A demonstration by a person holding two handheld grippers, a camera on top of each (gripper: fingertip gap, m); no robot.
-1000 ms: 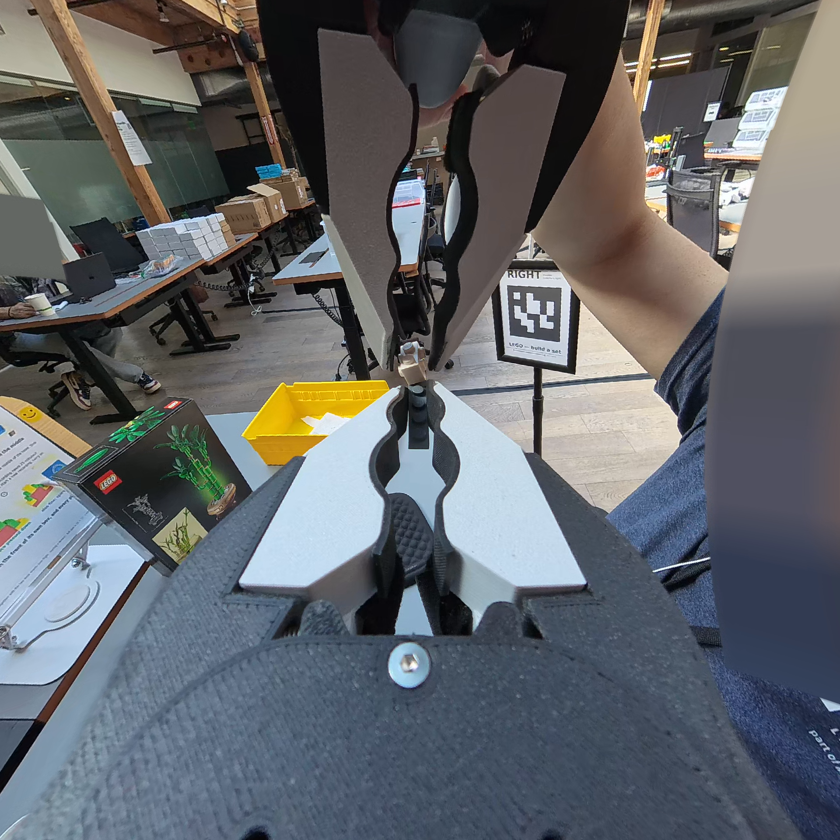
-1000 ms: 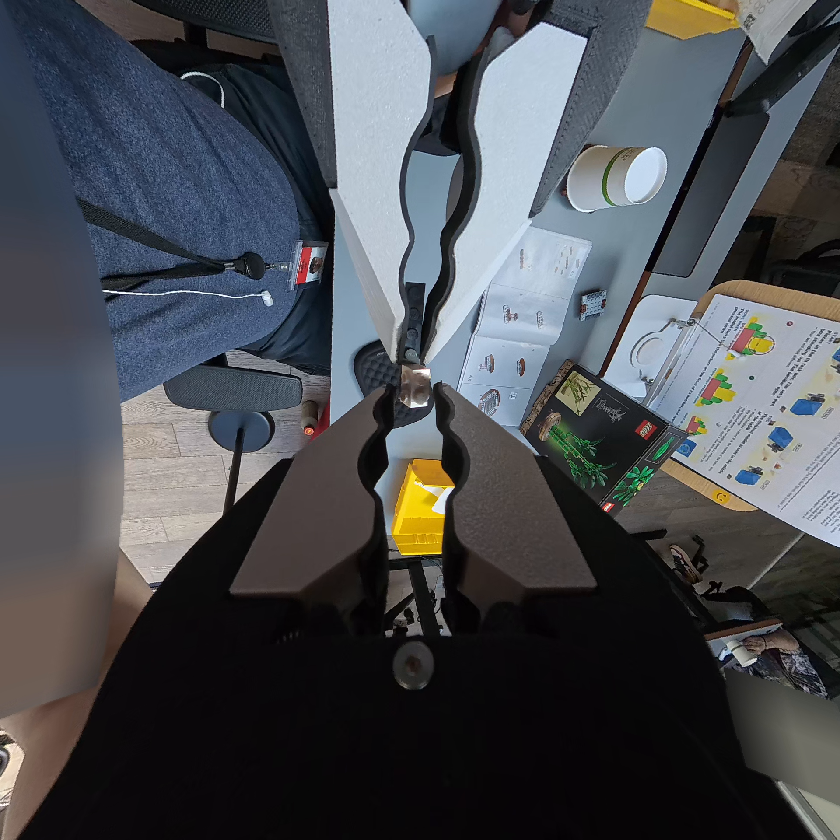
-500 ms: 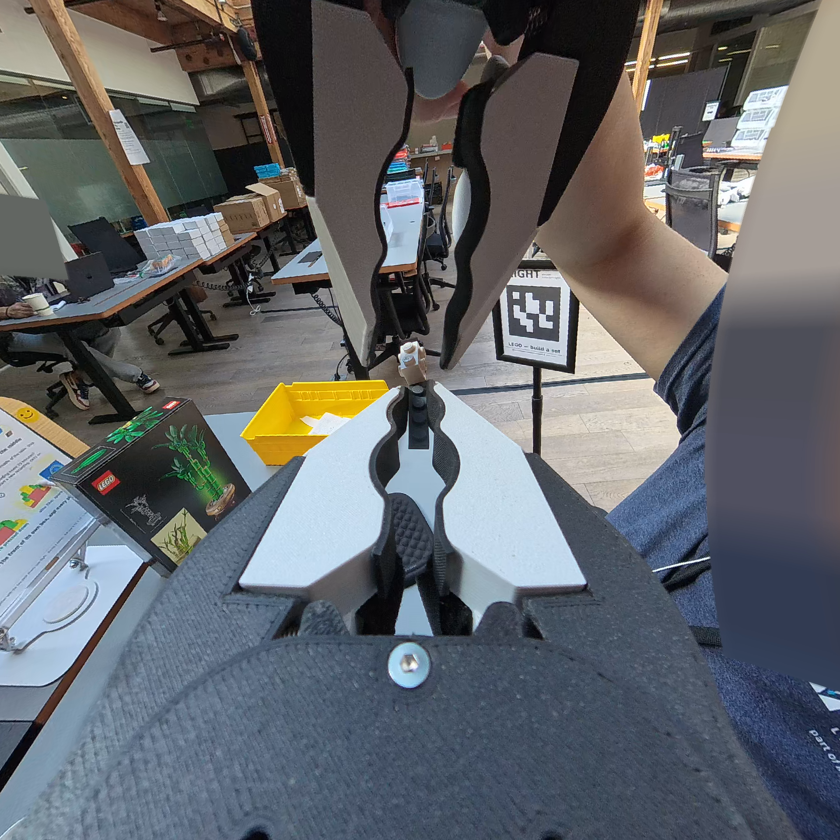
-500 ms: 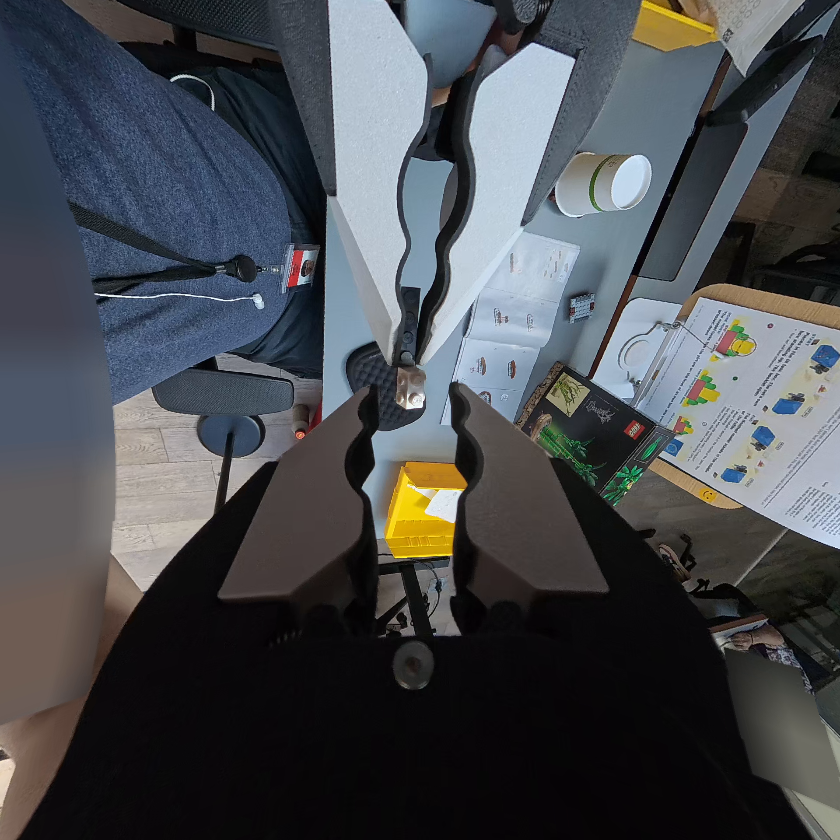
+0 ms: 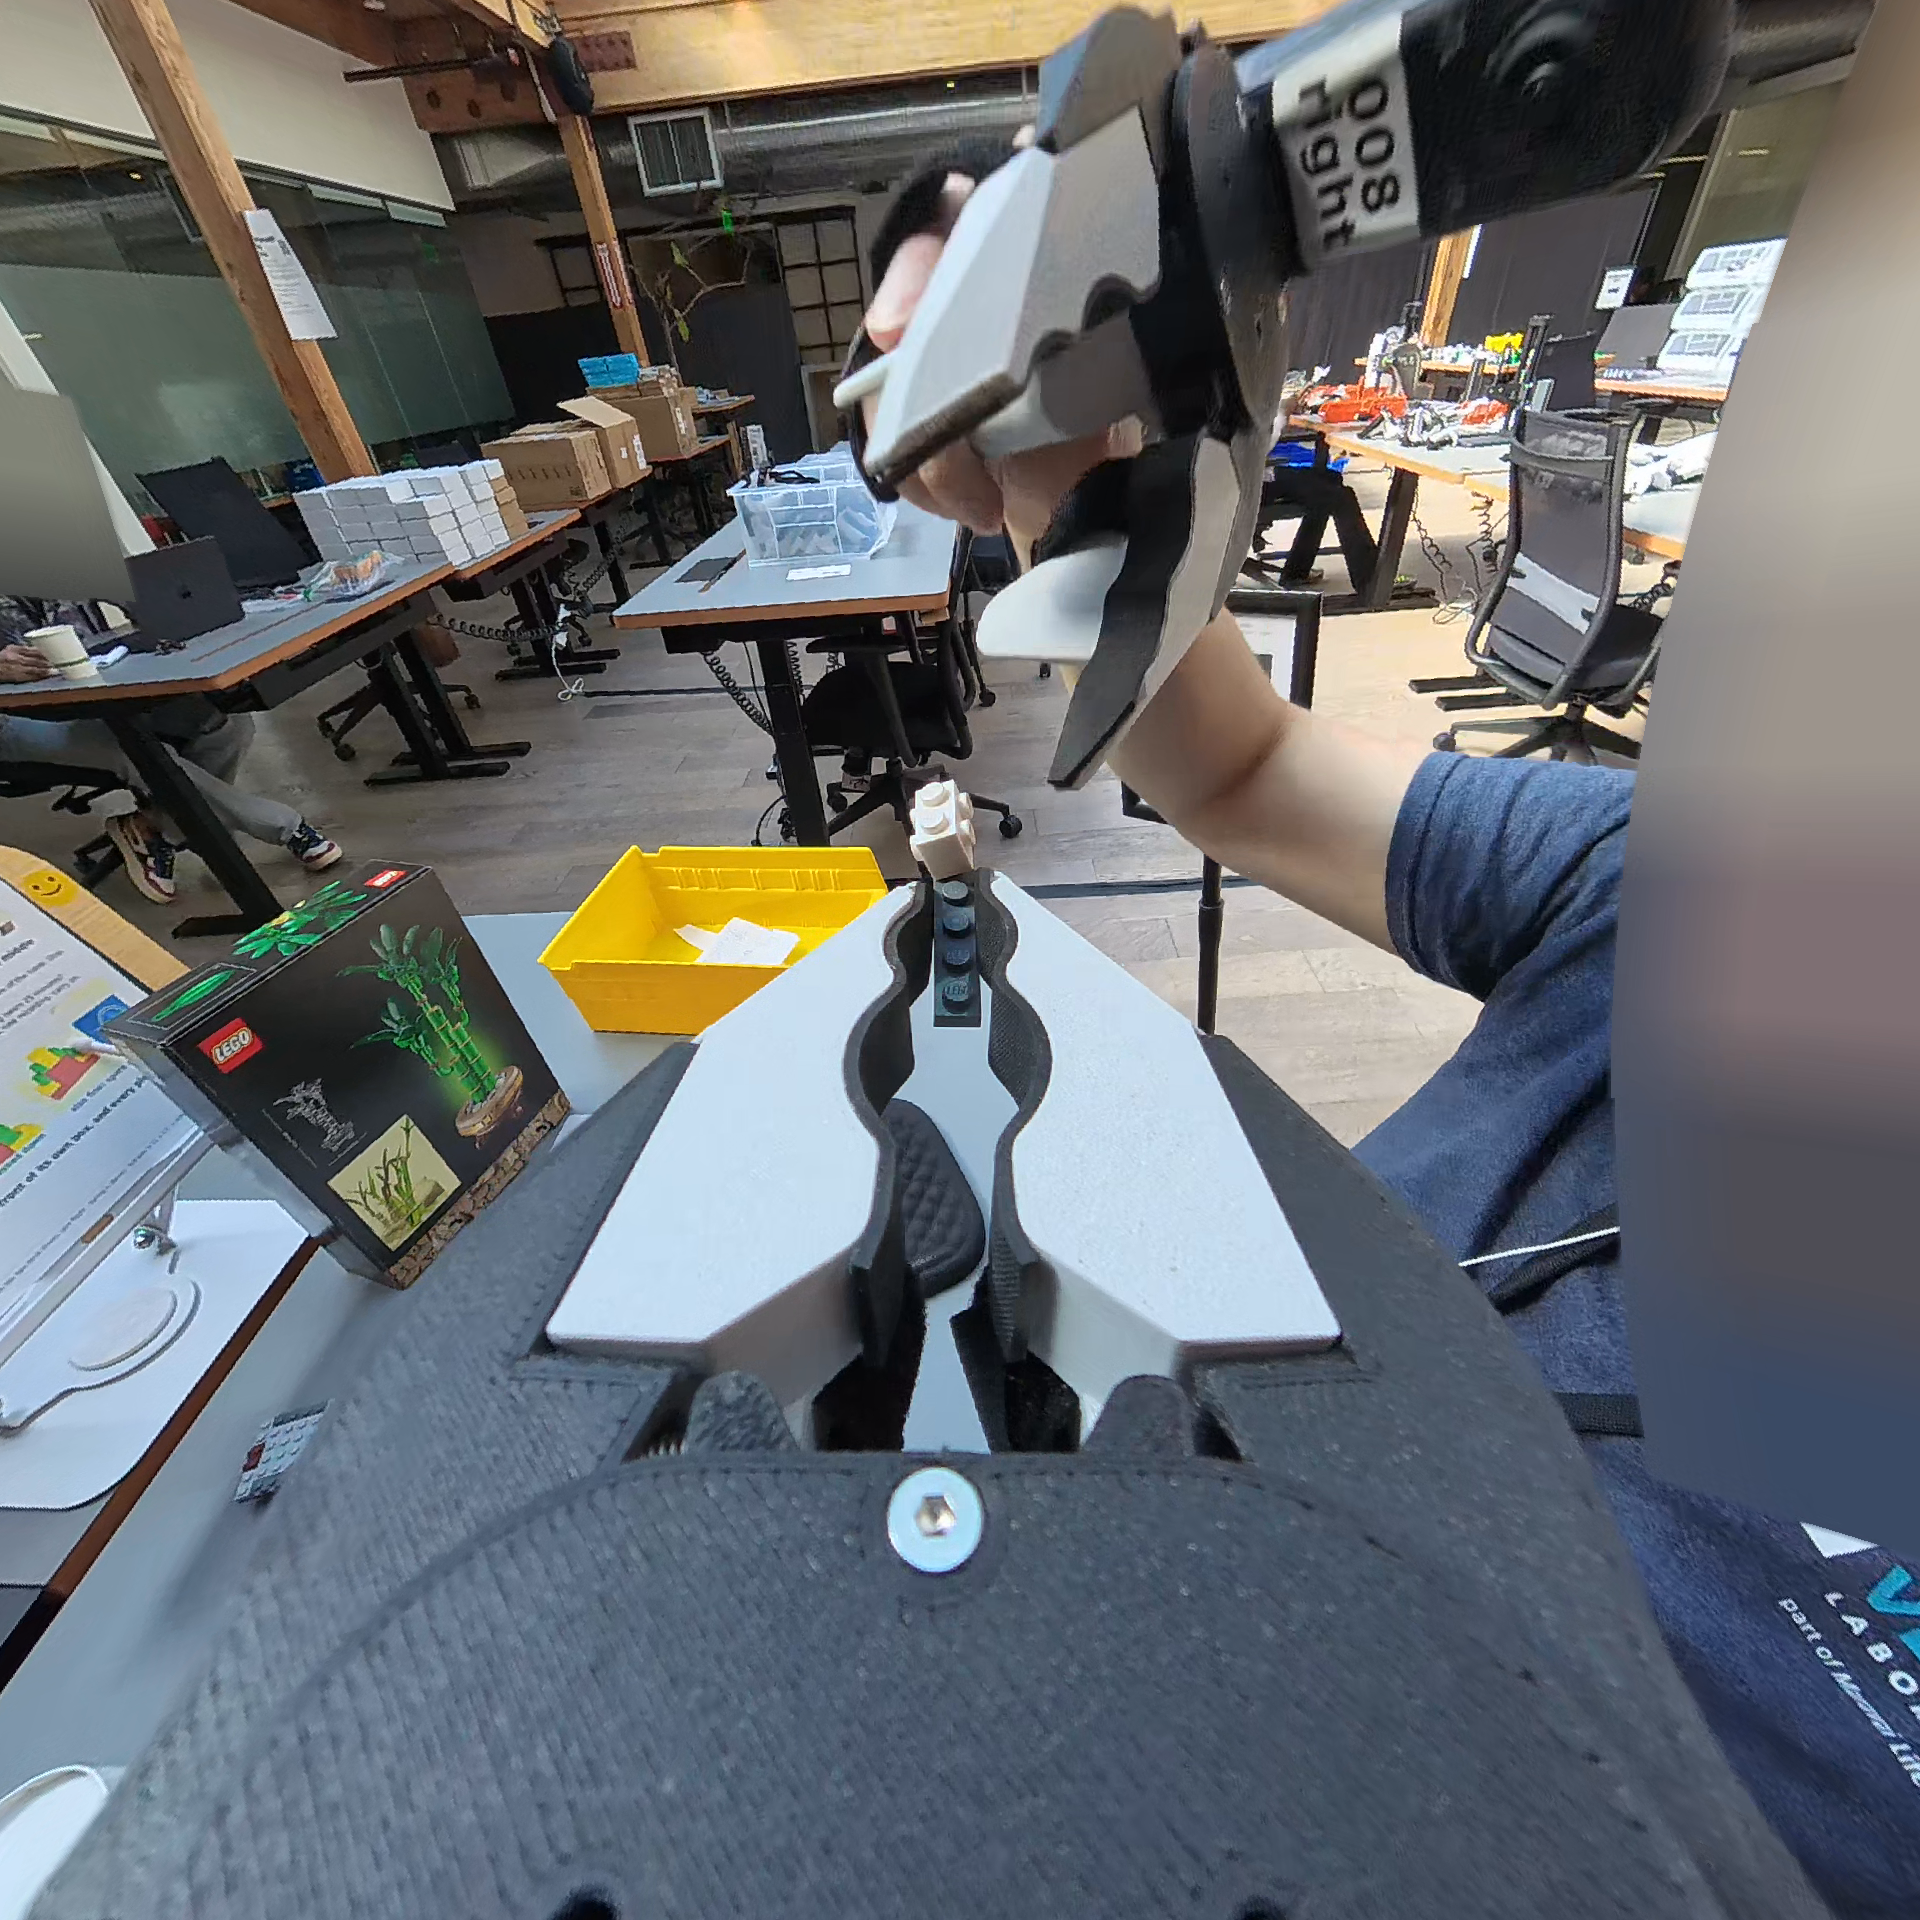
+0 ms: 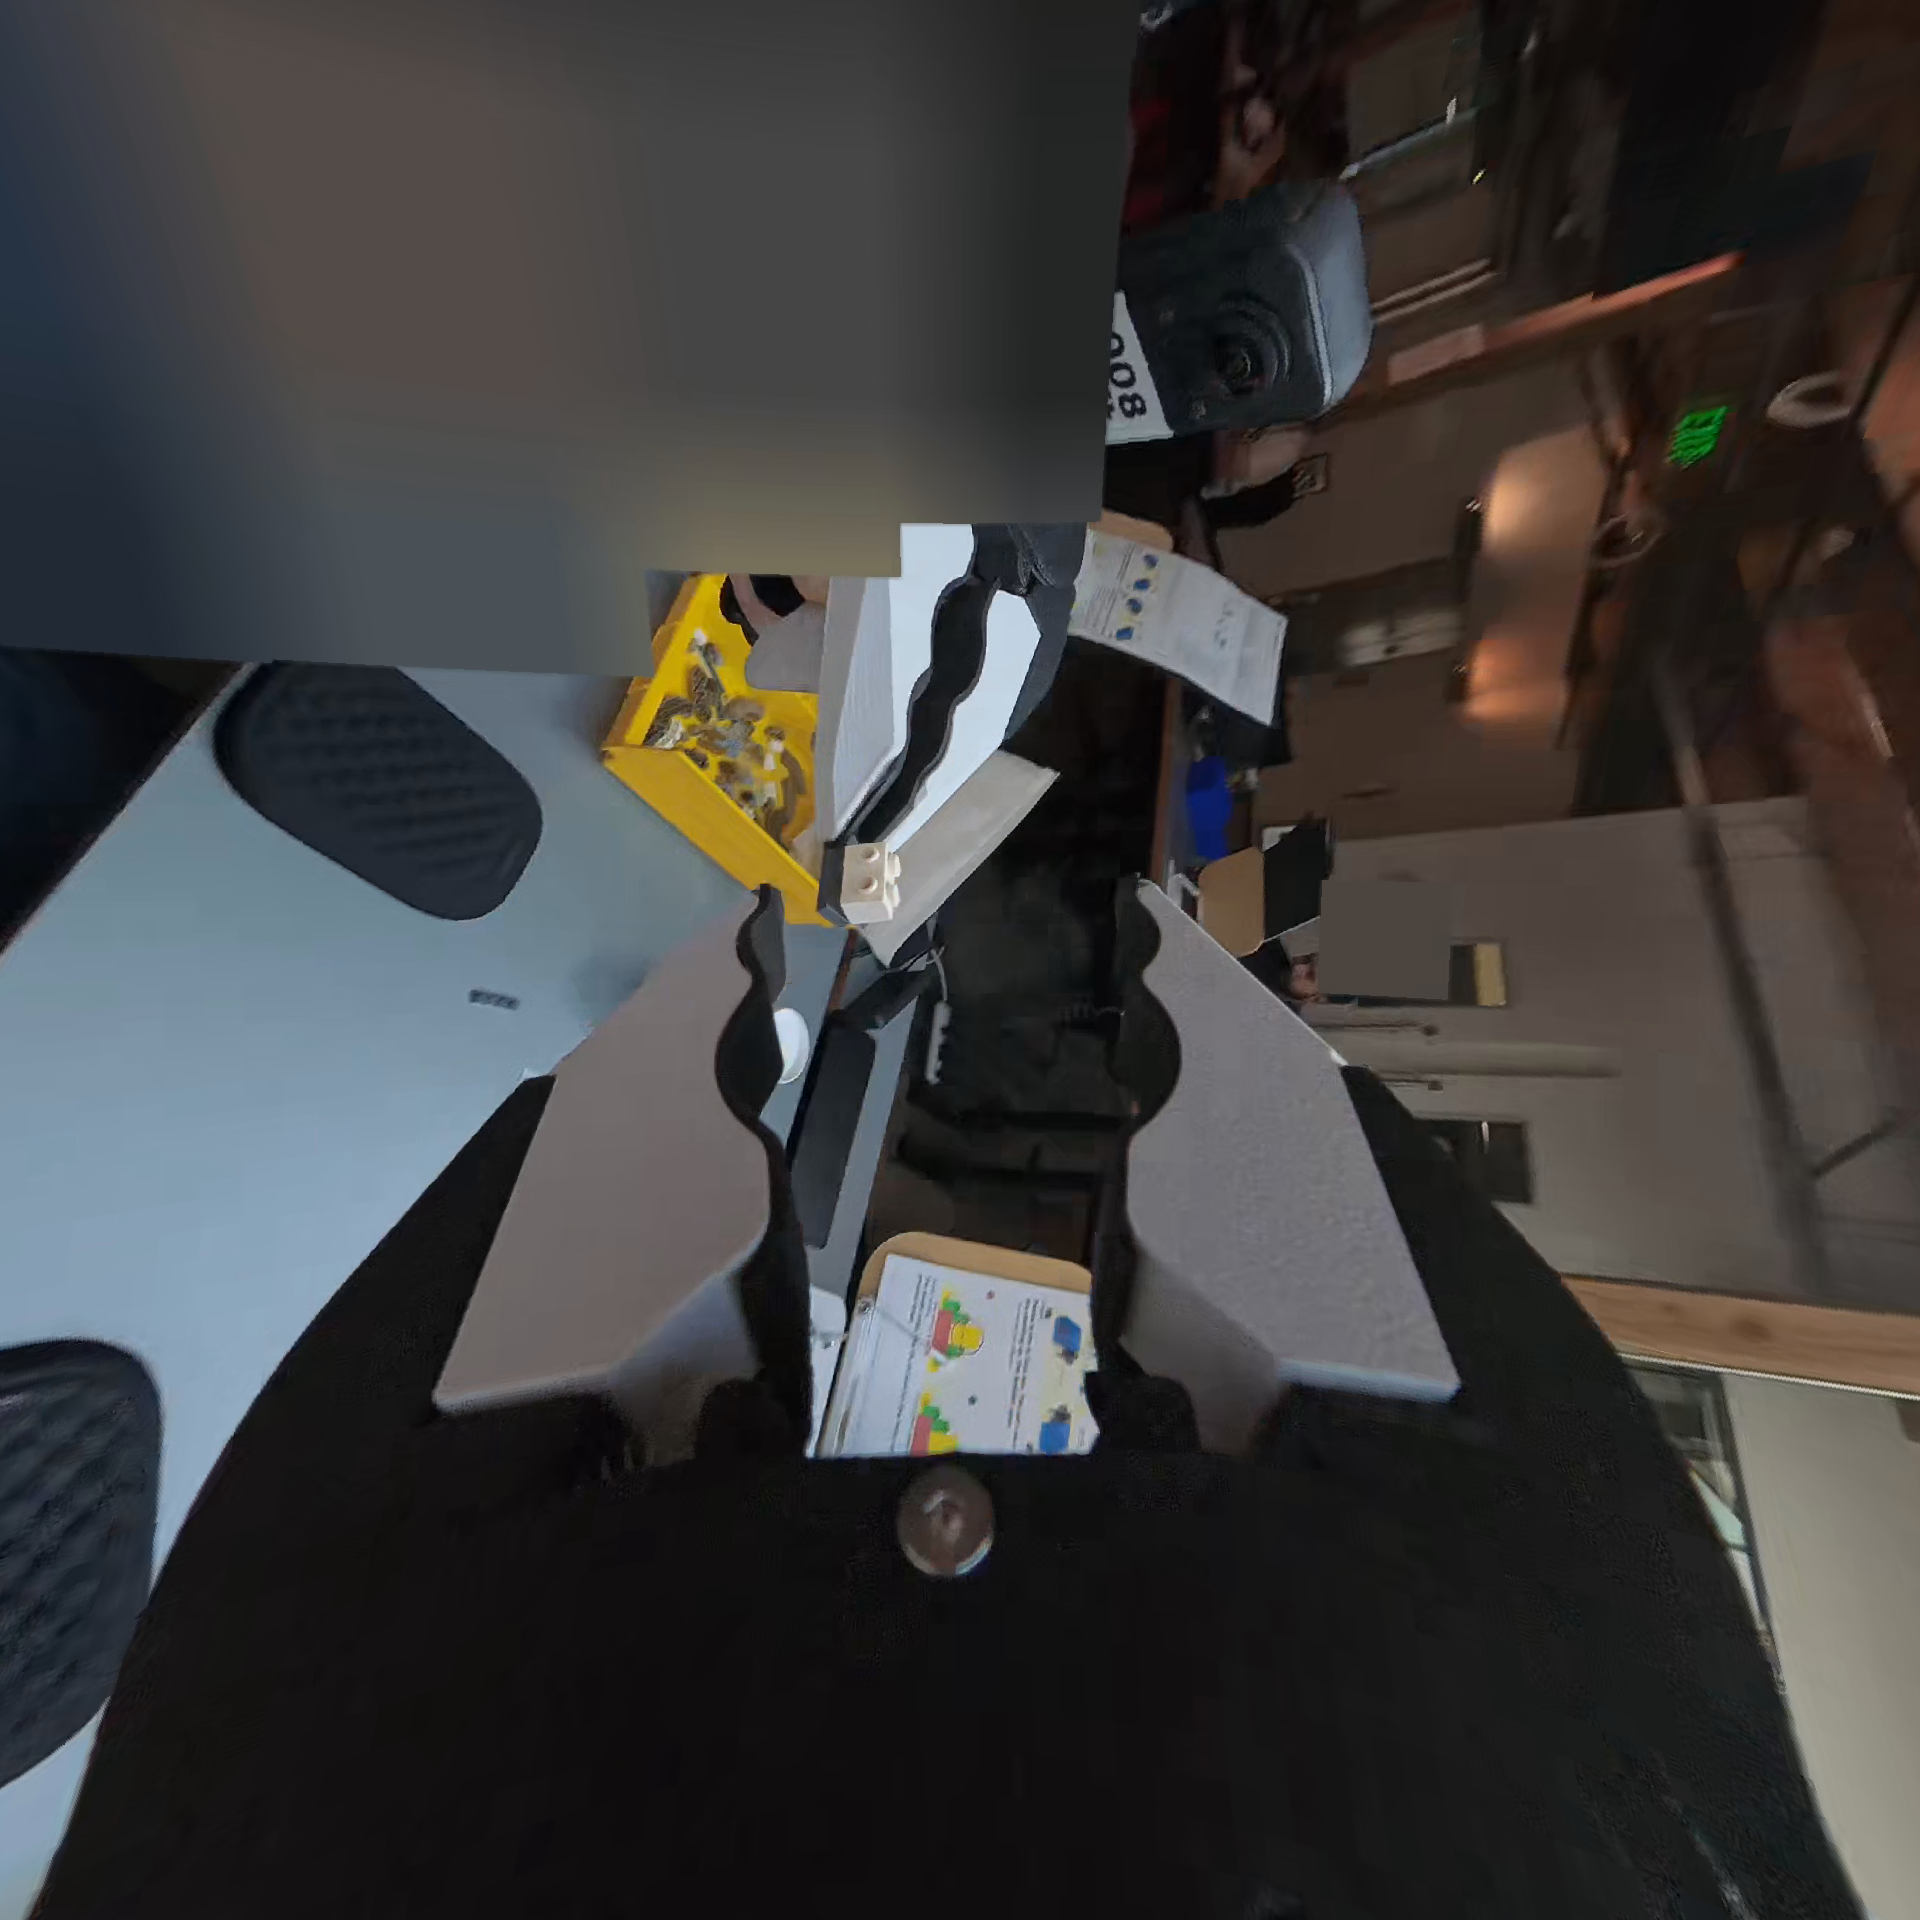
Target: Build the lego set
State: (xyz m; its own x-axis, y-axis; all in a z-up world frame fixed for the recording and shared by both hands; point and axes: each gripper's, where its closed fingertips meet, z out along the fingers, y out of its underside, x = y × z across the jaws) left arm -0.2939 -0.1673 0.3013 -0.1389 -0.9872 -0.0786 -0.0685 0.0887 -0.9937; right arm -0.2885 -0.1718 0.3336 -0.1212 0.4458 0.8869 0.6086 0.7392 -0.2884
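Observation:
My left gripper [image 5: 956,896] is shut on a narrow black lego plate [image 5: 957,961] that sticks out past its tips. A small tan brick [image 5: 943,828] sits on the plate's far end. My right gripper [image 5: 966,623] hangs above and beyond it, turned sideways, open and empty, clear of the brick. In the right wrist view my right gripper [image 6: 951,899] has its jaws wide apart with nothing between them. The left gripper [image 6: 878,831] and the tan brick [image 6: 871,881] show just past its left fingertip.
A yellow bin [image 5: 665,982] with a paper slip and the lego set box [image 5: 343,1060] stand on the grey table [image 6: 260,1039]. A second yellow bin [image 6: 691,727] holds several loose pieces. A picture instruction sheet [image 5: 52,1091] stands at the left. A small grey plate [image 5: 278,1439] lies near it. Left and right tips are no more than a few centimetres apart.
My right gripper opened, let go of the tan brick, then pulled up and away and turned sideways. The brick stays on the black plate in my left gripper.

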